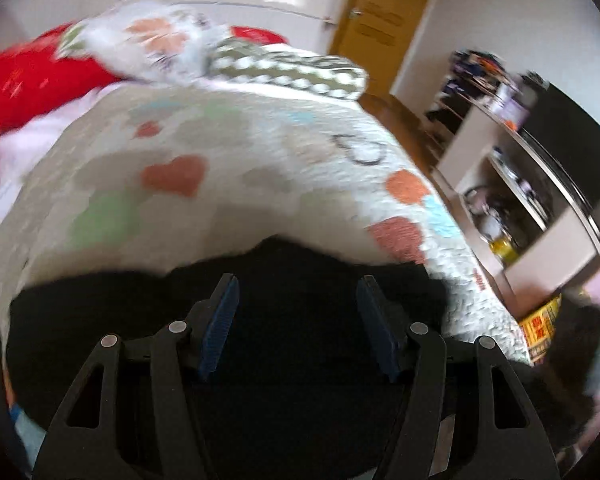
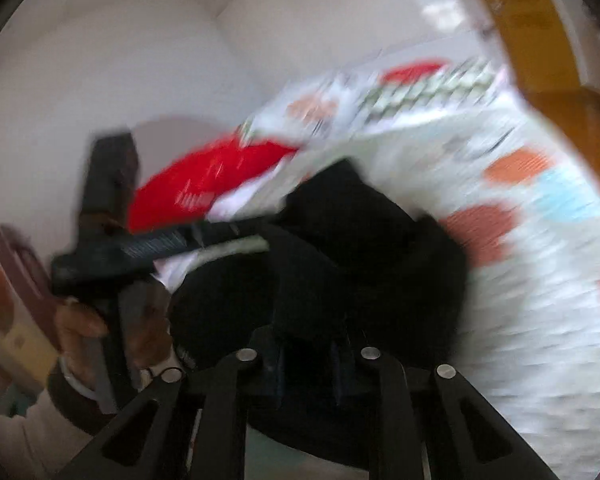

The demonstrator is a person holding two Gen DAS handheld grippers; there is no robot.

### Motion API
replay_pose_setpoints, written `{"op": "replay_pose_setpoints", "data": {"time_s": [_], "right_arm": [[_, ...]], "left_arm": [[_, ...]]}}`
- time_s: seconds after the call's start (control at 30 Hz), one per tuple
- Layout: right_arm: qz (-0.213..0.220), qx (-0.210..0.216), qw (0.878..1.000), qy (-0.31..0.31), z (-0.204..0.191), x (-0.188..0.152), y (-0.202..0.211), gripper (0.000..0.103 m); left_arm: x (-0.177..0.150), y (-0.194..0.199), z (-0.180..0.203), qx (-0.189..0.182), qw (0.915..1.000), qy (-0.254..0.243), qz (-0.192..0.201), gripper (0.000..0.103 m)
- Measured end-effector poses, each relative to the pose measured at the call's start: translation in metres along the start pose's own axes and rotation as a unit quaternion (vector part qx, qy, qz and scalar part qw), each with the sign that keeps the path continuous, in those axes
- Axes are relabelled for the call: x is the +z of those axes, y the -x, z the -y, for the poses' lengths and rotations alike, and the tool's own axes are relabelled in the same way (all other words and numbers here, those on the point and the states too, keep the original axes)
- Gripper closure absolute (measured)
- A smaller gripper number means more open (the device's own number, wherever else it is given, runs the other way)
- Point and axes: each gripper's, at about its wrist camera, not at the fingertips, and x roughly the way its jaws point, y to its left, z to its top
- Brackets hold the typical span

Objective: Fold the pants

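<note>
The black pants lie on a white quilt with coloured hearts. My left gripper is open, its blue pads spread just above the black cloth, holding nothing. In the right wrist view my right gripper is shut on a bunched fold of the black pants and lifts it off the quilt. The left gripper and the hand holding it show at the left of that view. Both views are blurred by motion.
A red cushion and a patterned pillow lie at the bed's far end. To the right of the bed stands a white shelf unit with bottles, a dark screen, and a wooden door behind.
</note>
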Motion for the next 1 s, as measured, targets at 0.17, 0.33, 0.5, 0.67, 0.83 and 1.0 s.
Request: {"op": "replay_pose_setpoints", "data": {"time_s": [0.17,0.33,0.5,0.67,0.83,1.0], "right_arm": [[-0.088,0.013,0.996,-0.012,-0.011,-0.028,-0.037,0.057],[-0.037,-0.013,0.999,-0.011,0.003,-0.014,0.006,0.057],[-0.032,-0.069,0.997,-0.024,0.021,0.0,0.003,0.057],[-0.038,-0.098,0.994,-0.041,0.039,-0.005,0.005,0.057],[-0.024,-0.094,0.995,-0.006,0.029,0.0,0.022,0.057],[-0.031,-0.089,0.995,0.023,0.013,0.006,0.003,0.057]], "left_arm": [[-0.028,0.0,-0.026,0.01,0.9993,0.031,-0.016,0.042],[-0.041,-0.018,-0.01,-0.012,0.9989,0.032,-0.033,0.042],[-0.051,-0.047,0.026,-0.015,0.9982,0.01,-0.057,0.042],[-0.056,-0.059,0.048,0.007,0.9987,-0.016,-0.048,0.059],[-0.043,-0.045,0.027,-0.02,0.9982,0.02,-0.054,0.09],[-0.041,-0.038,0.018,0.023,0.9989,0.006,-0.041,0.096]]}}
